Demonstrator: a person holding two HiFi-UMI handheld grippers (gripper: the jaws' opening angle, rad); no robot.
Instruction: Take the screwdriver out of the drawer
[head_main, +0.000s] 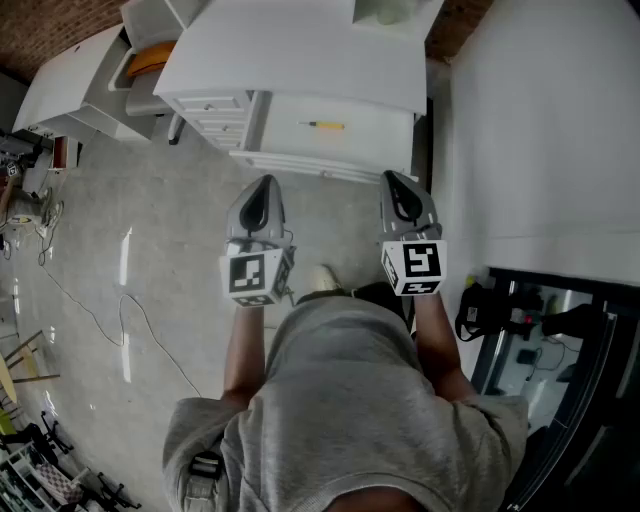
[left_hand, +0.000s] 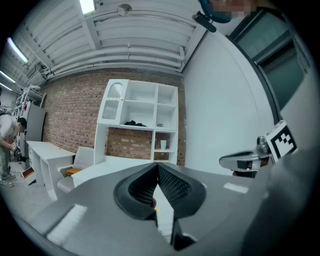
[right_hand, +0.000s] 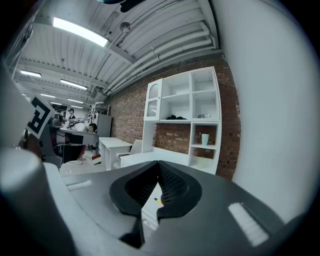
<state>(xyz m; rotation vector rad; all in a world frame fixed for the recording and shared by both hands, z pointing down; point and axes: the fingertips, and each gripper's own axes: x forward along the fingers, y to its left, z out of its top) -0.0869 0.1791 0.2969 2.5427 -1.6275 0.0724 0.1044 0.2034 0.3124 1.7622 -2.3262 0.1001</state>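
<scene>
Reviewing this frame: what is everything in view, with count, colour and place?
screwdriver: one, yellow handle, lying in the open drawer
drawer: one, white, pulled open ahead of both grippers
chair: one, white with orange seat, left of the drawer unit
shelf unit: one, white, against the brick wall
cup: one, pale, on a shelf
cable: one, thin, on the grey floor
left gripper: grey, shut, empty
right gripper: grey, shut, empty
</scene>
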